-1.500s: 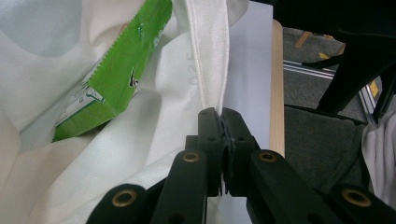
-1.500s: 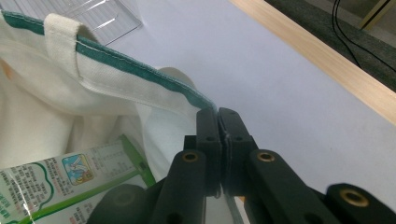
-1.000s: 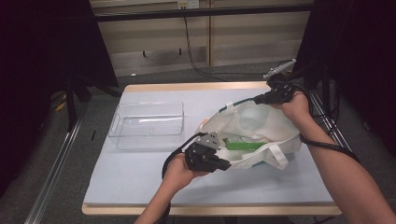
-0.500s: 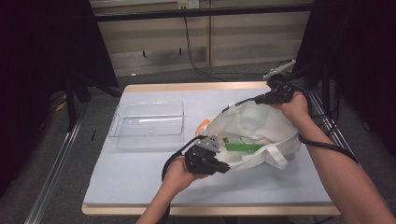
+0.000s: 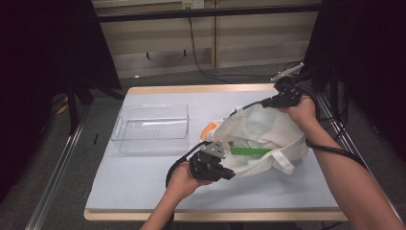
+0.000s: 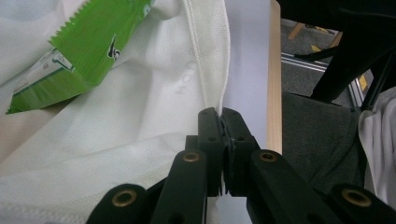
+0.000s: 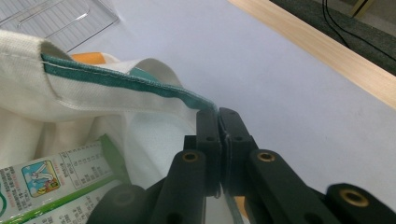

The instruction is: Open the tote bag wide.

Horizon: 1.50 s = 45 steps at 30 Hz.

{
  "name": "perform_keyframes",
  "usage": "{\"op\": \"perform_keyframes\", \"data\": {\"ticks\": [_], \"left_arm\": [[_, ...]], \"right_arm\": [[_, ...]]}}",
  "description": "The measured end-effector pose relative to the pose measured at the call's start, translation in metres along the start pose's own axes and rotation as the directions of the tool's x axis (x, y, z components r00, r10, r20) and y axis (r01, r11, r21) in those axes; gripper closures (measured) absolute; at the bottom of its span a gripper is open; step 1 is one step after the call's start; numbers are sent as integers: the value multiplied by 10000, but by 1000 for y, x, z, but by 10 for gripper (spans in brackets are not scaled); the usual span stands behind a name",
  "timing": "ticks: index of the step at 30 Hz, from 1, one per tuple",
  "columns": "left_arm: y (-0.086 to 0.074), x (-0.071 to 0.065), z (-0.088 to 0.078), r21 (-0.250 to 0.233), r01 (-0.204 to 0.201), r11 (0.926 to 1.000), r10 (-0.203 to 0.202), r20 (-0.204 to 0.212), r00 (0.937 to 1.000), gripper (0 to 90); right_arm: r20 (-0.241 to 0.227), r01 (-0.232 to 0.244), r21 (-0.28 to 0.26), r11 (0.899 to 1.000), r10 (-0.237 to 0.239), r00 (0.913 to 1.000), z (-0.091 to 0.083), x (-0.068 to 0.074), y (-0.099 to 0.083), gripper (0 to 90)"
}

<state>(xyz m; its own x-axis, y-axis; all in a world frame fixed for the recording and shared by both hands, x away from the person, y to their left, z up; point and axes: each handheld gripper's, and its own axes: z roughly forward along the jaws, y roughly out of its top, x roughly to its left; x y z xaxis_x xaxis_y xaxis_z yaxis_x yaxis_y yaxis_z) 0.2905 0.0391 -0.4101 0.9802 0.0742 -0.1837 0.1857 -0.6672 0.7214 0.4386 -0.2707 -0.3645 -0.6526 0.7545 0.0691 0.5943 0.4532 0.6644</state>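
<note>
Lilac tabletop — white bag mouth up, lengthwise between grippers

A wood-edged table is covered by a pale blue sheet. On it, a clear plastic tray is set left of a white tote bag.

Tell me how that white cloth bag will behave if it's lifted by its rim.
The white cloth bag folds and sags between both tongs, so it would likely droop, not hold shape. The green packet inside could slide toward the low side. The woven cloth looks grippy, so slipping seems unlikely.
</note>
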Motion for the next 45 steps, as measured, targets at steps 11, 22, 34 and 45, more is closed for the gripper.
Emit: {"op": "perform_keyframes", "data": {"ticks": [11,22,34,45], "left_arm": [[-3,0,5,64,154,9999,-155,41,9999,878],[-6,0,8,256,150,9996,-153,100,9998,878],[-5,1,6,205,224,9995,-226,90,9997,863],[3,4,-9,-10,346,9994,-346,-296,9990,734]], "right_arm": [[8,-125,3,9999,125,9999,4,-3,-4,879],[43,-99,62,9999,99,9999,6,-3,-4,879],[-47,-125,9,9999,125,9999,4,-2,-4,876],[-67,15,-86,10000,-16,10000,-5,6,-3,810]]}}
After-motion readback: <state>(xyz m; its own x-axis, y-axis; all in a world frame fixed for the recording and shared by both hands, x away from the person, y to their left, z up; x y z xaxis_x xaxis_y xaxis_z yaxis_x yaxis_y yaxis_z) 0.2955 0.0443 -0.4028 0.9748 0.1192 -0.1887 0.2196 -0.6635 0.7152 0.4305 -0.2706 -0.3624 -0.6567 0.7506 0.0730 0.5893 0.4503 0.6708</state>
